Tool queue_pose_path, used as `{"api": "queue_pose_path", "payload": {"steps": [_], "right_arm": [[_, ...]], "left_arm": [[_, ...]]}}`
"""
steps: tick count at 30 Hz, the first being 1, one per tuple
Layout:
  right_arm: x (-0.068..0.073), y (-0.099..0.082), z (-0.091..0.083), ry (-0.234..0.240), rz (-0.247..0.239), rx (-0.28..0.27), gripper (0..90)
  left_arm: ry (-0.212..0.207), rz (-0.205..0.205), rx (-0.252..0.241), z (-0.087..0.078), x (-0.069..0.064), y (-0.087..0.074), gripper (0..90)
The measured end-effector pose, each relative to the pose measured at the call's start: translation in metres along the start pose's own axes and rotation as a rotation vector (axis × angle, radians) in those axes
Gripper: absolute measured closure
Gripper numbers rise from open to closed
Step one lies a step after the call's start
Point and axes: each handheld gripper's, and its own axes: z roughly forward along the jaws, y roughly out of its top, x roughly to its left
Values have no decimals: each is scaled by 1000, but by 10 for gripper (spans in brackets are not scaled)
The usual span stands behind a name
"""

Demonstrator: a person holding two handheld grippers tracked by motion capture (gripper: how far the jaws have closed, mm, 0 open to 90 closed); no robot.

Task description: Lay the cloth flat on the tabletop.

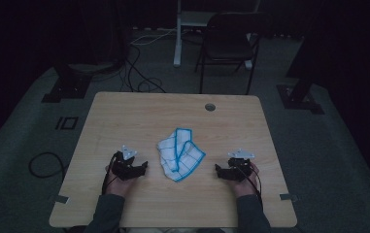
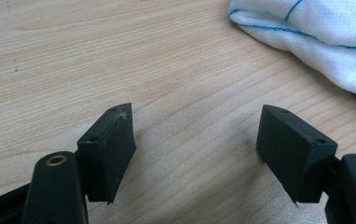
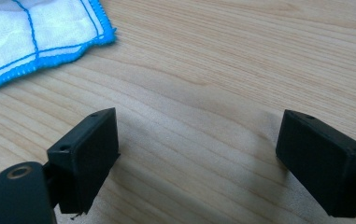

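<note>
A crumpled white cloth with blue checks and a blue hem [image 1: 180, 154] lies in the middle of the wooden table [image 1: 124, 116]. My left gripper [image 1: 142, 167] rests on the table to the cloth's left, jaws wide open with nothing between them. In the left gripper view the left gripper [image 2: 196, 140] faces bare wood, with the cloth [image 2: 316, 42] at the upper right. My right gripper [image 1: 218, 169] rests to the cloth's right, open and empty. Seen from the right gripper view, the right gripper [image 3: 199, 140] has the cloth's blue-edged corner [image 3: 35, 37] at the upper left.
A round cable hole [image 1: 210, 107] sits near the table's far edge. Behind the table stand a dark folding chair [image 1: 228, 41] and a white stand leg [image 1: 177, 34], with cables on the floor [image 1: 139, 73]. The room is dim.
</note>
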Motion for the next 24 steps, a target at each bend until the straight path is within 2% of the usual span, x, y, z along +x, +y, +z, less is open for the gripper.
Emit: {"api": "queue_pose_path", "payload": {"steps": [12, 16, 17, 19, 20, 24], "right_arm": [[2, -1, -1, 2, 1, -5, 163], [2, -1, -1, 1, 0, -6, 173], [3, 0, -2, 7, -6, -7, 236], [4, 0, -3, 8, -8, -6, 262], [6, 1, -4, 13, -14, -7, 335], [8, 2, -5, 30, -30, -8, 392]], "left_arm": [[7, -6, 1, 0, -1, 0, 286], [6, -6, -6, -1, -1, -1, 339], [9, -9, -7, -2, -1, -1, 352], [10, -10, -9, -2, -1, -1, 375], [9, -7, -9, -2, -1, -1, 378], [6, -6, -11, -2, -2, -1, 388]]}}
